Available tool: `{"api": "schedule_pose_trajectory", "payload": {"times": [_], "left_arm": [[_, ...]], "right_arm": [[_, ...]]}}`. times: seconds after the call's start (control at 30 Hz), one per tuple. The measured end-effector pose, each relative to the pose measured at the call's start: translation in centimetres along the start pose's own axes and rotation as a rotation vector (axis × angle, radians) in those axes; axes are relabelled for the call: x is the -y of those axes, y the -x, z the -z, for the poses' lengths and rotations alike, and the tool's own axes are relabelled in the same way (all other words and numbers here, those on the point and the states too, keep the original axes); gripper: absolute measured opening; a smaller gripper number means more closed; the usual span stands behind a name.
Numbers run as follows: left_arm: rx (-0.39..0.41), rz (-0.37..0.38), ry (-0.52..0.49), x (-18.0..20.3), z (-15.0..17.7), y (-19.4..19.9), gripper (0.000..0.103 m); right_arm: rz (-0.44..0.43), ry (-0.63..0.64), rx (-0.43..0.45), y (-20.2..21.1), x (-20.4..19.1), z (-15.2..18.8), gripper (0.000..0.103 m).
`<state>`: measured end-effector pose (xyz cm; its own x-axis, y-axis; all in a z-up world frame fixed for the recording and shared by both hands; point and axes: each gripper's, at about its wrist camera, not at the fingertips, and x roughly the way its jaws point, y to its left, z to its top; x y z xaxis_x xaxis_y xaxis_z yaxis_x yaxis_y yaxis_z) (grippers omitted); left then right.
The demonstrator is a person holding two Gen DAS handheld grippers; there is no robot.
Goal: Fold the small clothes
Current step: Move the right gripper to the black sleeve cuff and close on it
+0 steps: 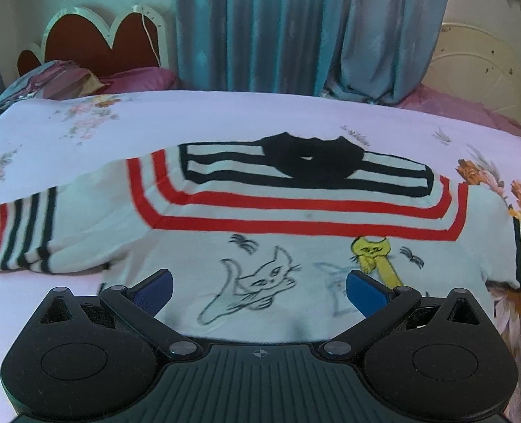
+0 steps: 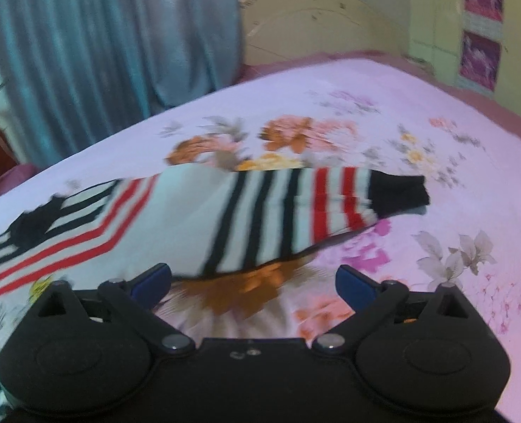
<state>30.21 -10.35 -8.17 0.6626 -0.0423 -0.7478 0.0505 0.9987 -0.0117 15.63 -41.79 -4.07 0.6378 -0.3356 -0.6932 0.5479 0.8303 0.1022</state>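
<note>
Lying flat on a floral bedsheet (image 1: pixel 225 116), a white knit sweater (image 1: pixel 295 218) with red and black bands, a black collar and cat drawings spreads before the left gripper (image 1: pixel 258 287), whose blue-padded jaws stand wide apart over its lower front, pressing on nothing. Seen from the right wrist, blurred, the right gripper (image 2: pixel 253 283) hovers with jaws wide apart and empty, just short of the striped sleeve (image 2: pixel 288 208), which ends in a black cuff (image 2: pixel 398 190).
</note>
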Motion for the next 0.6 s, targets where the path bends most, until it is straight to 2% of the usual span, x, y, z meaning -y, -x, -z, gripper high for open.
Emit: {"api": "schedule_pose_trajectory", "payload": {"times": [0.37, 0.47, 0.53, 0.6], "left_arm": [[-0.027, -0.058, 0.0, 2.0, -0.8, -3.3, 0.103], [-0.03, -0.054, 0.004, 2.0, -1.0, -3.8, 0.103], [-0.028, -0.051, 0.009, 2.0, -1.1, -4.1, 0.103], [-0.024, -0.05, 0.003, 2.0, -1.2, -4.2, 0.103]], "right_arm": [[0.07, -0.21, -0.065, -6.8, 7.7, -3.1, 0.079], [0.068, -0.254, -0.089, -8.4, 8.9, -3.2, 0.068], [0.055, -0.287, -0.102, -9.4, 9.5, -3.1, 0.055], [0.052, -0.319, -0.095, -10.0, 10.1, -3.0, 0.05]]}}
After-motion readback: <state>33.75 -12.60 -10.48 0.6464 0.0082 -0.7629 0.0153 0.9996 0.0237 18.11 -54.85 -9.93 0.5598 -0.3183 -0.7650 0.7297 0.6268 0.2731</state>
